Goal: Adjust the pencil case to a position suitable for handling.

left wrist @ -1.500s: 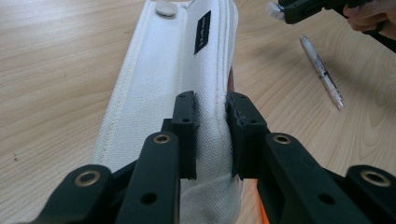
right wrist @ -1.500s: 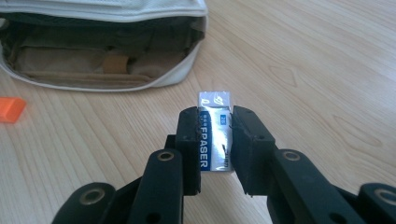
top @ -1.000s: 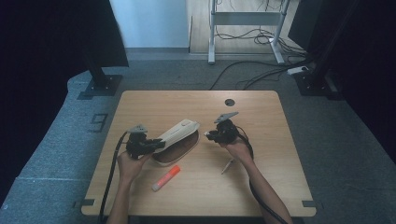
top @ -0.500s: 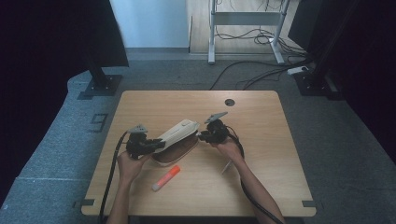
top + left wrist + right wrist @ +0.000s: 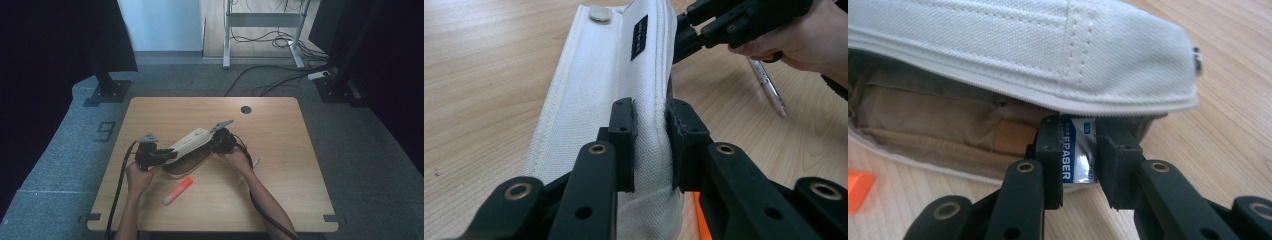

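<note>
At frame centre, the pencil case point(image 5: 187, 141) flap is pinched by the left tool point(image 5: 651, 145); an eraser point(image 5: 1078, 150) is gripped by the right tool point(image 5: 1078, 155) at its mouth, both forearms angled inward.

One white canvas pencil case point(image 5: 186, 143), open. One eraser point(image 5: 1079, 150) in a blue-and-white sleeve. One orange marker point(image 5: 178, 190). One clear pen point(image 5: 767, 86). Two black grippers: left gripper point(image 5: 167, 155), right gripper point(image 5: 211, 145). One wooden table point(image 5: 280, 140), one round hole point(image 5: 245, 109) in it.
</note>
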